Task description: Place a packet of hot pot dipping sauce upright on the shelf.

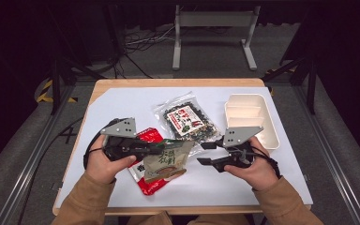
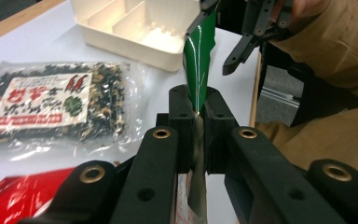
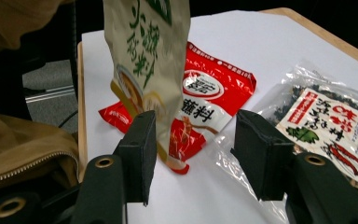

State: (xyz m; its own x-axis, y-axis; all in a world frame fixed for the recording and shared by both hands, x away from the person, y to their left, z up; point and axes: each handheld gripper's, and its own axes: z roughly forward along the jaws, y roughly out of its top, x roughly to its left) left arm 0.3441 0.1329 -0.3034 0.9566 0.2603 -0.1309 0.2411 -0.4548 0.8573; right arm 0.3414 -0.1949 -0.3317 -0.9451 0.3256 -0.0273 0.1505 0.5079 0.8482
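Observation:
A beige and green snack packet (image 1: 168, 161) hangs just above the table with my left gripper (image 1: 161, 149) shut on its top edge. In the left gripper view both pads pinch the packet's green edge (image 2: 199, 60), and my left gripper (image 2: 197, 116) points toward the right hand. My right gripper (image 1: 201, 153) stands open just right of the packet, with nothing between its jaws. In the right gripper view the packet (image 3: 149, 56) hangs beyond the left pad of my right gripper (image 3: 196, 151). A red packet (image 3: 214, 102) lies flat beneath it.
A clear bag of dried dark mix (image 1: 187, 122) lies mid-table behind the grippers. A white compartment tray (image 1: 251, 117) sits at the right on the white sheet. The red packet (image 1: 146, 183) lies under the held one, near the table's front edge.

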